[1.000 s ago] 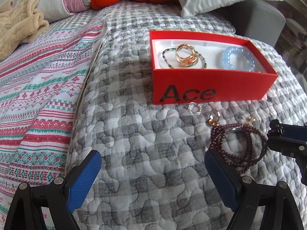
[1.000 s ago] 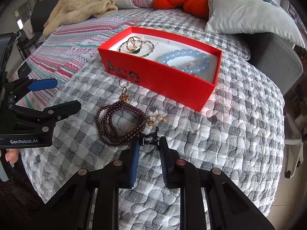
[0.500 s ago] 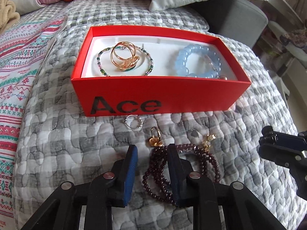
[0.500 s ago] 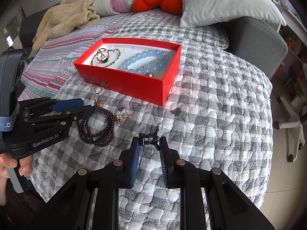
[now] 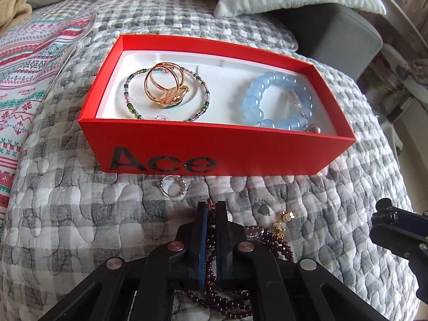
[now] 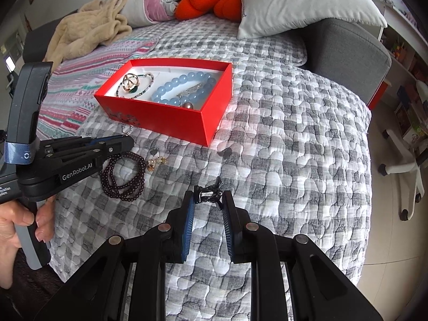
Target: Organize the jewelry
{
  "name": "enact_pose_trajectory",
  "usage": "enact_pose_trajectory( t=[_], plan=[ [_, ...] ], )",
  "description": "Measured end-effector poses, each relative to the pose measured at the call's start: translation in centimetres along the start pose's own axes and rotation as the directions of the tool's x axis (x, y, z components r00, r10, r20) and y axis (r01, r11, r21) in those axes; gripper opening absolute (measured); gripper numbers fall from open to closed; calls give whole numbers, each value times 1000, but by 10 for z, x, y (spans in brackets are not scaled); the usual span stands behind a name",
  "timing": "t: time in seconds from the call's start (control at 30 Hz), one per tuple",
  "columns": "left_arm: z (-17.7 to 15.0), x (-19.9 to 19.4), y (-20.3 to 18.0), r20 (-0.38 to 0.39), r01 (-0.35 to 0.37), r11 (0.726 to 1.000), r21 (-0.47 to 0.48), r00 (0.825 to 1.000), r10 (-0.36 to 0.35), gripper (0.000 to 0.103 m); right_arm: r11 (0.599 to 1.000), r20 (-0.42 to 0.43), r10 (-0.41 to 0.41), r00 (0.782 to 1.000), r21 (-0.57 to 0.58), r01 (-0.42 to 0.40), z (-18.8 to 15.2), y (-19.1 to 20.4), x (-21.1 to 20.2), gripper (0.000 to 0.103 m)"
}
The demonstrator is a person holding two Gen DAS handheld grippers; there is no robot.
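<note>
Left gripper (image 5: 210,208) pinched on dark bead strand (image 6: 123,175); red box (image 5: 214,157) lies just beyond; right gripper (image 6: 208,200) clamps a black clip.

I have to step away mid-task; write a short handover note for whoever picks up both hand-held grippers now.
Left hand-held gripper: shut on the dark red bead strand, which lies on the quilt.
Right hand-held gripper: shut on a small black clip, held above the quilt.
Done: blue bead bracelet, gold ring and thin beaded bracelet in the red box.
Left: bead strand, silver ring, gold earrings, clip.
</note>
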State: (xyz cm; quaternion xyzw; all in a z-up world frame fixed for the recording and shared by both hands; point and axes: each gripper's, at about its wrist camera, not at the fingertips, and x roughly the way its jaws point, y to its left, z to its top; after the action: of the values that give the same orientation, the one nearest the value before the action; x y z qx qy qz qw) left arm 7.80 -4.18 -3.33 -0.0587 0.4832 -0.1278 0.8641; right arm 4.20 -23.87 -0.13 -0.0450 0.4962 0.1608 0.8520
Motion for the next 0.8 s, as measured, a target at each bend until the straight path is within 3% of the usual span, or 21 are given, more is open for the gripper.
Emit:
enact_pose_trajectory(
  t=[0.4, 0.8],
  plan=[
    [5, -24, 8, 29, 56, 998, -30, 998, -55, 0, 1000, 14, 21, 1000, 4, -21, 12, 7, 0, 22],
    [28, -58, 24, 137, 134, 986, -102, 983, -120, 0, 995, 85, 80, 993, 49, -85, 44, 20, 0, 22]
  ],
)
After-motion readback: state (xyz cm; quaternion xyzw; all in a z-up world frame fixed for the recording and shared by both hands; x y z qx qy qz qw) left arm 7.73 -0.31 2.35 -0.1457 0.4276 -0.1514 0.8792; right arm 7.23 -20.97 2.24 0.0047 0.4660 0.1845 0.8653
